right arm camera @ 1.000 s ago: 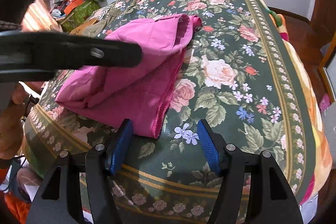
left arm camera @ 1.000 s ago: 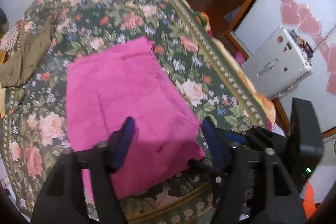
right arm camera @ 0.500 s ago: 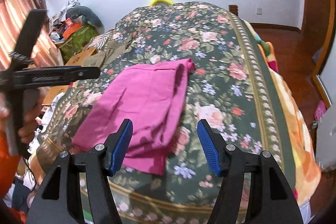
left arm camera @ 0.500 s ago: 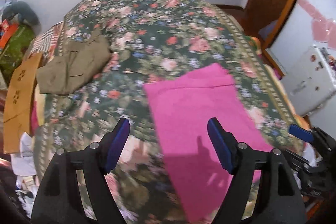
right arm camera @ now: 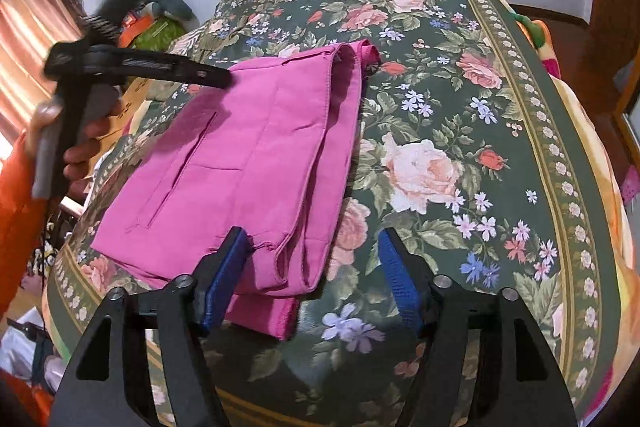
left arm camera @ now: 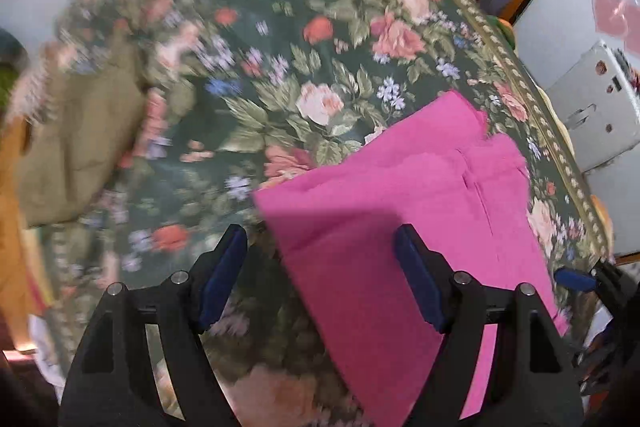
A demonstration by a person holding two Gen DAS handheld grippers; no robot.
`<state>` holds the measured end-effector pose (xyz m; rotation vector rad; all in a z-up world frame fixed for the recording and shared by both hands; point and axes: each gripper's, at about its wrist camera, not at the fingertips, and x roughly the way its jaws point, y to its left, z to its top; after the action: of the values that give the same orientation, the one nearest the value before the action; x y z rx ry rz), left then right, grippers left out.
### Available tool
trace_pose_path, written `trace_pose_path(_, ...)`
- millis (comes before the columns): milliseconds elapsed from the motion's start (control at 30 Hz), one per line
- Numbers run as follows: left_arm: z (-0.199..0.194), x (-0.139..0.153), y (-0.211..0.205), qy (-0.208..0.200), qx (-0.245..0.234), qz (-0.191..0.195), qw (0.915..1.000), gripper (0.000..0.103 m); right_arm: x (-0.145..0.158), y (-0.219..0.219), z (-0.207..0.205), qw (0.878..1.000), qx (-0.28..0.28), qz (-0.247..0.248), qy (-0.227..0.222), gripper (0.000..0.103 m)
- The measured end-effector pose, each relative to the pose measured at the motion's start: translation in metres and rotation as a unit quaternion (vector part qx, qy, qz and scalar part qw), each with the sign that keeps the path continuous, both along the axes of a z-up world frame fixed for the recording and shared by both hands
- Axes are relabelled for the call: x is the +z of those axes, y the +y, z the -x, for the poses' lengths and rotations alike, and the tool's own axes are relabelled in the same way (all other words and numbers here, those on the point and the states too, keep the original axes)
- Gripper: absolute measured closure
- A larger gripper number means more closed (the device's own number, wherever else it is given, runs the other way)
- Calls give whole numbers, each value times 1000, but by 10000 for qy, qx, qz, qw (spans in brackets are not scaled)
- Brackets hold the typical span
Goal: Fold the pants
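folded pink pants [right arm camera: 256, 163] lie near the foot edge of the floral bedspread [right arm camera: 460, 75], both the left gripper [left arm camera: 320, 283] and right gripper [right arm camera: 316, 279] spread empty above them; a careless nudge could undo the loose layers.

A folded bright pink fabric pair of pants [left arm camera: 420, 211] is seen lying flat on a bed covered by a dark green floral bedspread [left arm camera: 312, 67]. The left gripper [left arm camera: 320, 267] is held spread wide above the pants' near left corner, nothing being clasped between its blue-padded fingers [left arm camera: 416, 275]. An olive-brown crumpled garment [left arm camera: 80, 143] (heavily blurred) is seen well apart at the left. A white hard-shell case [left arm camera: 596, 115] is visible beyond the bed's right edge.
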<state>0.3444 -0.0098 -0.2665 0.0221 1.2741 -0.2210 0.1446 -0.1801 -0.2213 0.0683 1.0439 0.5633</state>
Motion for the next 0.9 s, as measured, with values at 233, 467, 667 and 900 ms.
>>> trace_pose_path(233, -12, -14, 8, 44, 202, 809, 9965, 44, -4, -1, -12, 9999, 63, 37, -78, 35)
trace_pose_path(467, -1, -3, 29, -82, 506, 991, 9938, 81, -2, 0, -28, 9996, -45, 172, -200, 35)
trace_pose_path(667, 44, 14, 41, -462, 870, 326, 9946, 85, 4, -1, -44, 9979, -399, 427, -271, 35)
trace_pose_path(900, 118, 35, 41, -1025, 1428, -370, 9837, 85, 34, 12, -24, 9973, -235, 397, -570, 35)
